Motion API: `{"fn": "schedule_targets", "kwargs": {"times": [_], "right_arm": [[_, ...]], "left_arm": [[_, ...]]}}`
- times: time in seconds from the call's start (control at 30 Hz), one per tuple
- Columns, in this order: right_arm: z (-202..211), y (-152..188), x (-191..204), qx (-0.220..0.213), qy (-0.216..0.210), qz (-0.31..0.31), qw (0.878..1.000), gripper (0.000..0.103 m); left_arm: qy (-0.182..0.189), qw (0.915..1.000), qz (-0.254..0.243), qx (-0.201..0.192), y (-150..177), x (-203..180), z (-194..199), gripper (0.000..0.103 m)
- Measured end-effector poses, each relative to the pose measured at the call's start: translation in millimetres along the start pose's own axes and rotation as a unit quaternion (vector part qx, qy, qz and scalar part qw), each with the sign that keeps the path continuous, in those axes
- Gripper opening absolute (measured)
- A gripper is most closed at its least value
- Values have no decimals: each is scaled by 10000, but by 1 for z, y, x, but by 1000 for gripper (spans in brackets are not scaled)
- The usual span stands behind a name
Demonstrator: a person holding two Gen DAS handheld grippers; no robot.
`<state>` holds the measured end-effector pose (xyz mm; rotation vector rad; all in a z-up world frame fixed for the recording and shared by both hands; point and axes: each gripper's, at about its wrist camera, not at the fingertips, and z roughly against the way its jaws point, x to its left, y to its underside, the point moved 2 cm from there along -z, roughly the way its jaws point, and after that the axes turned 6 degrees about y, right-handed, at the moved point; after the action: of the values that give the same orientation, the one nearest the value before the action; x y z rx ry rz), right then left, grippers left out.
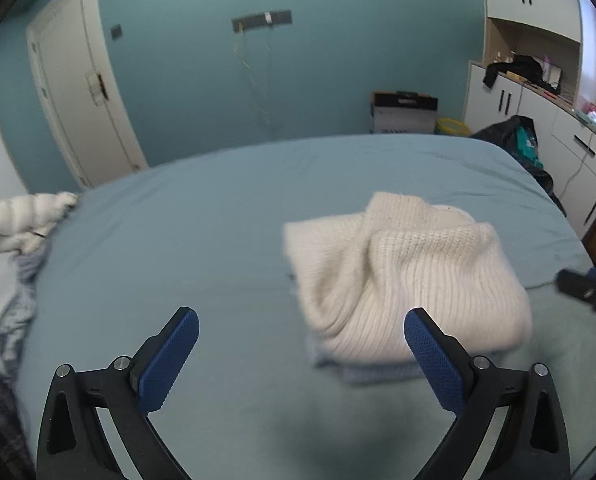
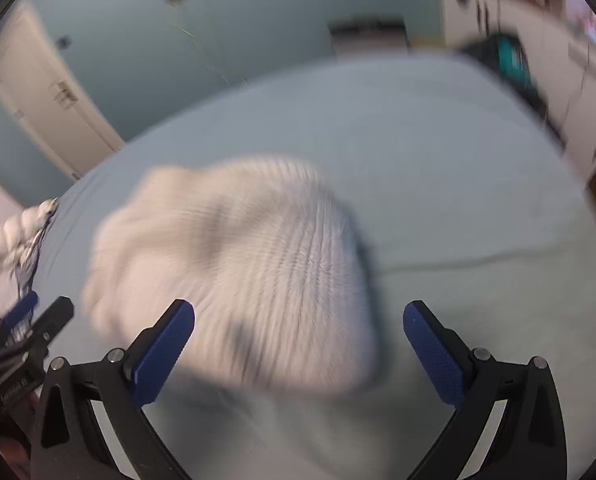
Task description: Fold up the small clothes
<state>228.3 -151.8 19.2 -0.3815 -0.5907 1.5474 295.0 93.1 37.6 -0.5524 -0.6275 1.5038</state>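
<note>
A folded cream ribbed knit sweater [image 1: 410, 276] lies on the blue bed sheet [image 1: 201, 232], on top of a folded pale blue garment [image 1: 374, 372]. My left gripper [image 1: 301, 344] is open and empty, above the sheet, with the sweater just ahead of its right finger. My right gripper [image 2: 298, 340] is open and empty, right over the near edge of the sweater [image 2: 233, 264], which is motion-blurred in the right wrist view. The right gripper also shows at the right edge of the left wrist view [image 1: 590, 288]. The left gripper shows at the left edge of the right wrist view [image 2: 29, 320].
A pile of unfolded white and pale clothes [image 1: 13, 256] lies at the bed's left edge. White cabinets [image 1: 546, 128] and a dark bag [image 1: 518, 140] stand beyond the bed's right side. A door [image 1: 77, 92] and a box [image 1: 406, 112] are by the far wall.
</note>
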Motion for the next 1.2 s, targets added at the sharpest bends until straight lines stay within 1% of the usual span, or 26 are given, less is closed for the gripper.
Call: {"fn": "schedule_targets", "kwargs": {"times": [0.03,0.07,0.1,0.17,0.2,0.23,0.27,0.33,0.37,0.4,0.43,0.47,0.5,0.53,0.63,0.7,0.8,0.87,1.0,1.13,1.2], "right_arm": [[18,3,2,-66,16,96,9999,102],[47,9,0,-140,19,238,9996,102],[65,9,5,-173,32,328,9993,102],[123,30,4,-287,-41,536,9981,102],[134,31,28,-330,-27,587,9977,102],[153,42,33,-406,-13,654,9970,102],[179,57,31,-533,-24,724,9959,102],[176,68,54,-602,50,789,9951,102],[192,81,53,-642,66,822,9945,102],[185,85,58,-663,65,813,9945,102],[196,97,56,-708,19,747,9947,102],[174,99,56,-715,-32,674,9952,102],[160,102,56,-699,-89,597,9957,102],[161,110,52,-659,-140,480,9966,102],[144,122,46,-472,29,283,9985,102],[141,125,46,-387,174,255,9988,102],[122,121,46,-313,351,153,9988,102],[107,117,49,-245,360,146,9989,102],[88,108,58,-236,444,202,9985,102],[80,102,66,-299,593,193,9976,102],[76,101,67,-258,634,213,9974,102]], "left_arm": [[-120,9999,-70,-40,6,3,24,103],[-197,9997,-98,-100,14,7,41,103],[-283,9993,-104,-212,20,11,65,103],[-329,9985,-60,-436,35,17,107,103],[-311,9980,-12,-544,43,21,125,103],[-312,9979,46,-573,51,27,141,103],[-313,9980,108,-545,52,21,150,103],[-233,9985,220,-448,66,16,163,103],[-198,9987,239,-415,73,14,167,103],[-168,9988,224,-412,79,12,173,103],[-143,9987,189,-441,87,12,179,103],[-140,9987,159,-469,93,10,182,103],[-151,9986,141,-489,98,9,185,103],[-125,9984,165,-520,102,10,188,103],[-1,9982,264,-538,109,13,182,103],[-7,9986,200,-479,110,11,172,103],[-72,9989,78,-453,110,10,158,103],[-96,9988,45,-472,108,10,147,103],[-14,9991,42,-425,103,6,127,103],[-17,9989,-82,-466,100,2,116,103],[29,9989,-104,-448,100,-1,112,103]]}}
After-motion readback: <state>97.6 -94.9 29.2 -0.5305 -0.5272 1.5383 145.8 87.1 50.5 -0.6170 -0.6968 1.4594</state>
